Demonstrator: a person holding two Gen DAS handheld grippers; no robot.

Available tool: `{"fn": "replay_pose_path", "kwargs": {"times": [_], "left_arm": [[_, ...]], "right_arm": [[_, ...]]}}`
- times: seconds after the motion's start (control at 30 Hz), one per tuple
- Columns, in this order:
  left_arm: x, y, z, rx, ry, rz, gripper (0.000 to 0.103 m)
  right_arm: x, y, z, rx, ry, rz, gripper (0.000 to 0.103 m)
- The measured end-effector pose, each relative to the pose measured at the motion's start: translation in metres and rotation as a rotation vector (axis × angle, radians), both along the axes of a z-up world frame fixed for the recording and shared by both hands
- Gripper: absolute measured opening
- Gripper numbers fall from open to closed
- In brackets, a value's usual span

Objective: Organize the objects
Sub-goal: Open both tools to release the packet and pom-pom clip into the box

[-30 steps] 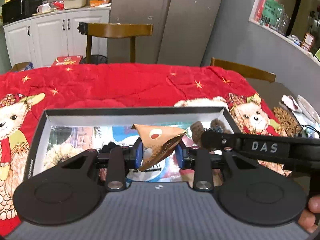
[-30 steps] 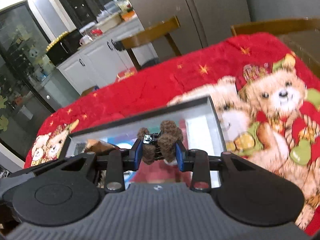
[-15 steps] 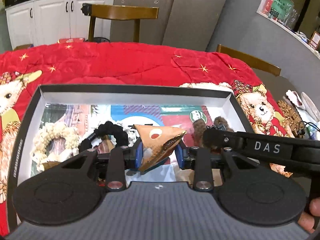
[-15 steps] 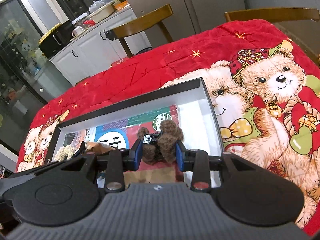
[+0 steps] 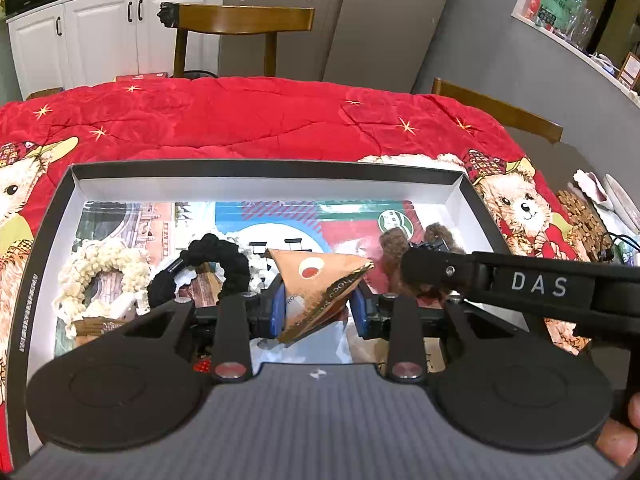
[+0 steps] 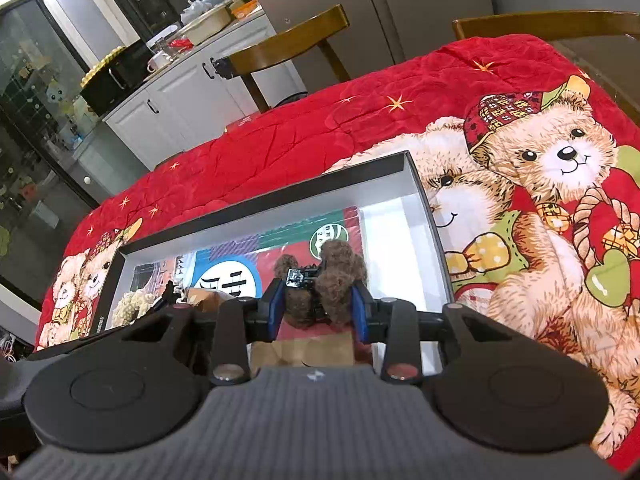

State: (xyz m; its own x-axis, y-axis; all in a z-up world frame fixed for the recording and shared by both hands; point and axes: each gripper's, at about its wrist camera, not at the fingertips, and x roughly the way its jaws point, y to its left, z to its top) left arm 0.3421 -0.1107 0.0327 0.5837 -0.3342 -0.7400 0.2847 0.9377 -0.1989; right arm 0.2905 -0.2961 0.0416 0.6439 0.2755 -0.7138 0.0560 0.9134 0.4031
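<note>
Over the shallow box [image 5: 476,196] on the red bear-print blanket [image 5: 240,120]:
- Left gripper [image 5: 319,308]: jaws clamped on a tan triangular packet [image 5: 320,284], held above the middle of the box floor.
- Right gripper [image 6: 318,312]: jaws clamped on a fuzzy brown hair clip [image 6: 336,280], held above the right end of the box, near its right wall.
- Inside the box, left part: cream scrunchie [image 5: 104,268]; black scrunchie [image 5: 216,260] just right of it.
- Box floor: colourful printed cards [image 5: 280,220].
- Behind the box, past the blanket: wooden chair [image 5: 240,20].
</note>
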Motion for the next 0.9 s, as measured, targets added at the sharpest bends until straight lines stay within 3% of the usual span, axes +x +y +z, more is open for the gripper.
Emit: {"fn": "replay_pose_path", "kwargs": {"times": [0.3, 0.4, 0.53, 0.7, 0.9], "left_arm": [[0.0, 0.0, 0.002, 0.006, -0.005, -0.003, 0.038], [0.001, 0.001, 0.004, 0.005, 0.009, -0.003, 0.039], [0.005, 0.005, 0.009, 0.003, 0.046, -0.017, 0.048], [-0.001, 0.014, 0.03, -0.011, -0.001, -0.043, 0.054], [-0.028, 0.036, 0.081, -0.037, -0.155, -0.042, 0.06]], "right_arm": [[-0.001, 0.002, 0.002, -0.005, -0.001, -0.001, 0.041], [0.0, 0.002, 0.003, -0.003, 0.004, 0.01, 0.047], [-0.003, 0.001, 0.009, 0.014, -0.009, 0.026, 0.065], [-0.014, 0.0, 0.032, 0.033, -0.07, 0.04, 0.073], [-0.044, 0.003, 0.079, 0.07, -0.221, 0.061, 0.081]]}}
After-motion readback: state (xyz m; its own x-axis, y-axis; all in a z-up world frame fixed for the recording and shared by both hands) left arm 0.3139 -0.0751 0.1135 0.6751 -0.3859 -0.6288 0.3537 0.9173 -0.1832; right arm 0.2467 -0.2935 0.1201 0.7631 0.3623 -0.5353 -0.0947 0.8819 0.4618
